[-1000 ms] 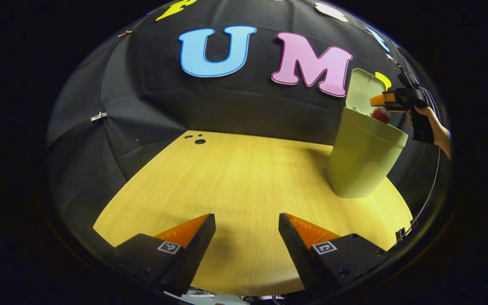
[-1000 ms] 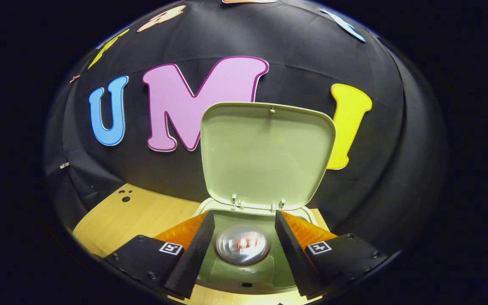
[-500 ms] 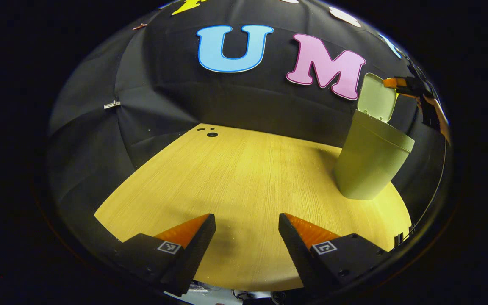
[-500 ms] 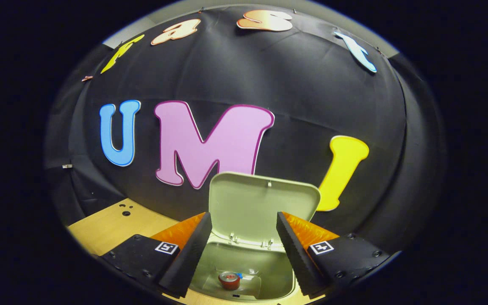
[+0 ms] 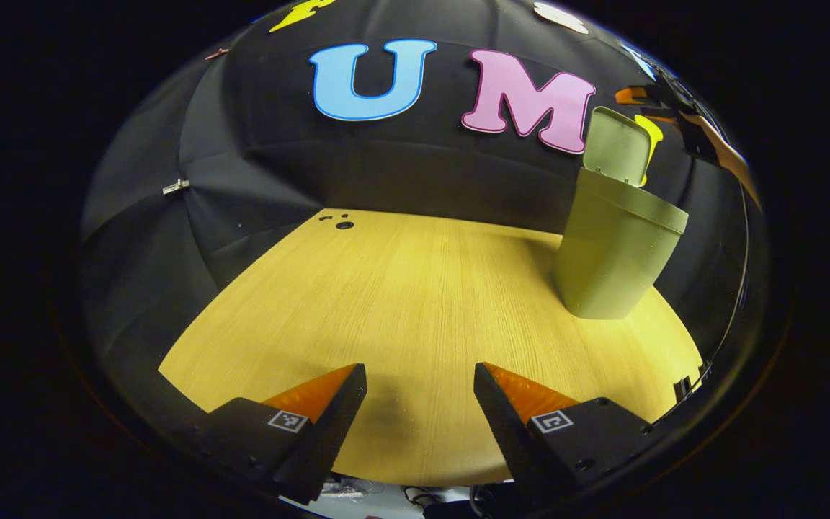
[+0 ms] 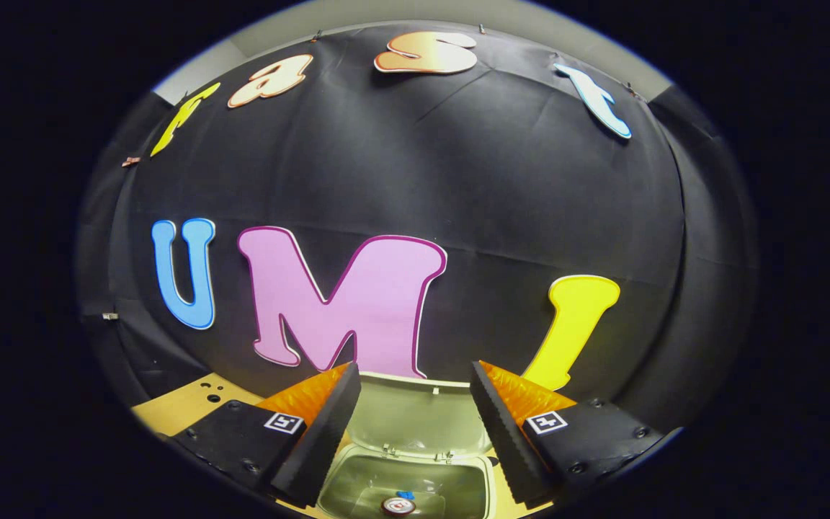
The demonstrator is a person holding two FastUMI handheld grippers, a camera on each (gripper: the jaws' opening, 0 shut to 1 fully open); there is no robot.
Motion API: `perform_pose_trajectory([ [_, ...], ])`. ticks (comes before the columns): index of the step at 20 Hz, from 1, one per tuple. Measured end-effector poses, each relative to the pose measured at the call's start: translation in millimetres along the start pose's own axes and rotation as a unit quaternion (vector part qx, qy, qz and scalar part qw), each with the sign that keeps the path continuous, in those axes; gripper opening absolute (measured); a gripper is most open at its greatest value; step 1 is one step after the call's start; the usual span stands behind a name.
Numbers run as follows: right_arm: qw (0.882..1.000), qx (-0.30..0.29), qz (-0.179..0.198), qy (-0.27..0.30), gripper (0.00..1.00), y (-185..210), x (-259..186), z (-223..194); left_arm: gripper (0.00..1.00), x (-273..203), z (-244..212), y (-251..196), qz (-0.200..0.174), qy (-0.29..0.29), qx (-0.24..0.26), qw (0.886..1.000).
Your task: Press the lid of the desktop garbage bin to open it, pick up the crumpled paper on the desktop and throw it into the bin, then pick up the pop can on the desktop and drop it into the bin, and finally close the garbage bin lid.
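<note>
In the left gripper view, the left gripper (image 5: 420,404) hangs low over the near edge of the pale wooden tabletop (image 5: 415,288) with its fingers spread apart and nothing between them, while the olive-green plastic garbage bin (image 5: 617,252) stands on the far right of that tabletop with its hinged lid (image 5: 618,146) raised upright. The right gripper (image 5: 638,104) and the hand holding it sit above and just right of the bin's lid. In the right gripper view, the right gripper (image 6: 415,411) is high above the bin (image 6: 408,490), fingers apart and holding nothing, and the red pop can (image 6: 398,506) lies at the bottom of the bin, below the upright lid (image 6: 415,414).

both grippers (image 5: 420,404) (image 6: 415,411) open, empty
</note>
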State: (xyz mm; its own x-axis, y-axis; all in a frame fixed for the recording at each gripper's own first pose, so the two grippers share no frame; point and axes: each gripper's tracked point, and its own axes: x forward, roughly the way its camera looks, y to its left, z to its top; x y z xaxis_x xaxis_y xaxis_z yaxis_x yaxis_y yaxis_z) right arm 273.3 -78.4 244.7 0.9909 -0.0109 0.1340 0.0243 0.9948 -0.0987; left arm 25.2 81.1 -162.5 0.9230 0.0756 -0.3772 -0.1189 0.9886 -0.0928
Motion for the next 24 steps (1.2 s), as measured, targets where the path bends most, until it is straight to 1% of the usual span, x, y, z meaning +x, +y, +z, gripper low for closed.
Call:
perform_pose_trajectory([
  [4, 1.000, 0.002, -0.022, 0.004, 0.96, -9.8, 21.9, 4.4, 0.96, -4.1, -2.6, 9.2, 0.009, 0.002, 0.006, 1.000],
  [7, 0.999, 0.016, -0.036, 0.007, 0.96, -19.4, 39.1, 12.0, 0.96, -4.9, -6.6, 18.3, 0.022, 0.005, -0.010, 1.000],
  [11, 0.997, 0.038, -0.054, 0.040, 0.96, -32.7, 59.6, -1.8, 0.96, -7.3, -5.5, 23.0, 0.032, 0.002, -0.026, 0.999],
  [14, 0.994, 0.062, -0.053, 0.072, 0.96, -35.0, 65.7, -20.5, 0.96, -7.0, -3.7, 25.2, 0.037, 0.000, -0.027, 0.999],
  [16, 0.991, 0.073, -0.053, 0.096, 0.96, -35.8, 65.6, -32.7, 0.96, -7.4, 1.5, 24.1, 0.035, -0.002, -0.030, 0.999],
  [17, 0.992, 0.072, -0.051, 0.093, 0.96, -36.0, 65.3, -31.1, 0.96, -9.0, 6.1, 22.0, 0.033, -0.006, -0.029, 0.999],
  [21, 0.991, 0.066, -0.047, 0.110, 0.96, -33.6, 55.2, -35.5, 0.96, -6.8, 22.1, 19.2, 0.026, -0.022, -0.019, 0.999],
  [24, 0.988, 0.073, -0.037, 0.133, 0.96, -28.1, 32.8, -39.4, 0.96, -5.9, 31.7, 16.4, 0.020, -0.032, -0.008, 0.999],
])
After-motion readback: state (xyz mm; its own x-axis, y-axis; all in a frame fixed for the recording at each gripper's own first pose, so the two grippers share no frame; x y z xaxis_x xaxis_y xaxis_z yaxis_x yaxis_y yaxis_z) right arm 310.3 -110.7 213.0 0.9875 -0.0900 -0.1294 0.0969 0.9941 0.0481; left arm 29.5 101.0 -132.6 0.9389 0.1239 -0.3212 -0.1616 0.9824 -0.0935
